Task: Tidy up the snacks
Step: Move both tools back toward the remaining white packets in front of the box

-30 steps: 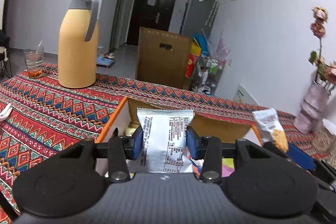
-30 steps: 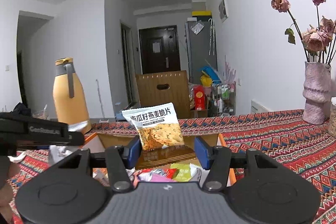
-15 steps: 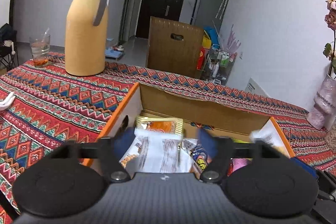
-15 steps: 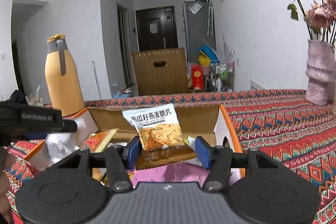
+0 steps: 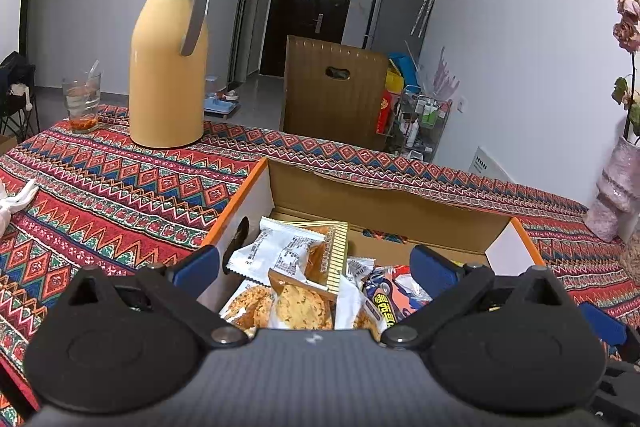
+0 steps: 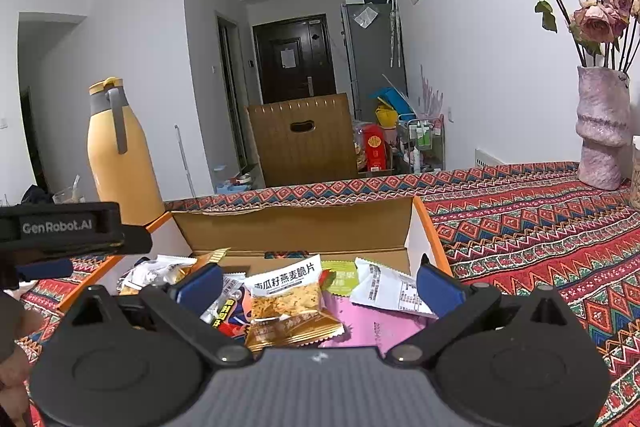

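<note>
A patterned red tablecloth [image 5: 120,187] is covering the table, with a glass [image 5: 81,99] and a yellow thermos jug [image 5: 168,67] standing at the far left. Right of these, the open cardboard box [image 5: 380,199] is holding the snack packets [image 5: 288,267]. The left gripper [image 5: 316,267] and right gripper [image 6: 318,285] are hovering over it, jaws having just been opening wide, gripping nothing; a crisp packet [image 6: 288,301] is lying loose beneath the right one. A vase [image 6: 602,131] is standing far right.

A home: fridge [image 5: 396,7], front door [image 5: 308,11], clothed table [image 5: 120,187]
</note>
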`<action>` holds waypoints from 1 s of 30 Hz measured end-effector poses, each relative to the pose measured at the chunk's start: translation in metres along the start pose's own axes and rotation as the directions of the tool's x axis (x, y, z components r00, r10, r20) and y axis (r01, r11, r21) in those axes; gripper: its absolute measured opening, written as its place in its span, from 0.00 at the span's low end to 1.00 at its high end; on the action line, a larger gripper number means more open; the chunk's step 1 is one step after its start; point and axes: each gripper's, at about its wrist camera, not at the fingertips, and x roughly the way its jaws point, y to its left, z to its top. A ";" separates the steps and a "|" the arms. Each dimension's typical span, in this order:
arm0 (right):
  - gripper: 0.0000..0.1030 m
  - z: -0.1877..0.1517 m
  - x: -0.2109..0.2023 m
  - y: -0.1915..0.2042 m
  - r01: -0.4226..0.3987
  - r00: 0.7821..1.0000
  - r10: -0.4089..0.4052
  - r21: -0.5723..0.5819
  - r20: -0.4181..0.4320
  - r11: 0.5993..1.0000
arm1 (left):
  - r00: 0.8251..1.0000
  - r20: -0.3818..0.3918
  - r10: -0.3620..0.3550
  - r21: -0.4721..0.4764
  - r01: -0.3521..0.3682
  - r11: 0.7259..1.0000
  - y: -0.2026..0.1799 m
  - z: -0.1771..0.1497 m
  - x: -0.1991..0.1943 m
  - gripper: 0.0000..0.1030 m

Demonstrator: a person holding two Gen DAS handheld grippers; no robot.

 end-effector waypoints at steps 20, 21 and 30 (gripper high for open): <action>1.00 0.010 -0.048 0.015 -0.004 1.000 0.005 -0.040 0.024 0.999 | 1.000 0.007 -0.019 0.041 0.018 0.999 0.017 0.003 -0.052 1.00; 1.00 0.008 -0.051 0.015 -0.003 1.000 0.004 -0.041 0.019 0.999 | 1.000 0.006 -0.018 0.045 0.018 0.999 0.020 0.002 -0.054 1.00; 1.00 -0.015 -0.067 0.025 0.004 0.999 -0.006 -0.051 -0.041 0.999 | 0.999 -0.046 0.010 0.122 -0.004 0.992 0.043 -0.023 -0.063 1.00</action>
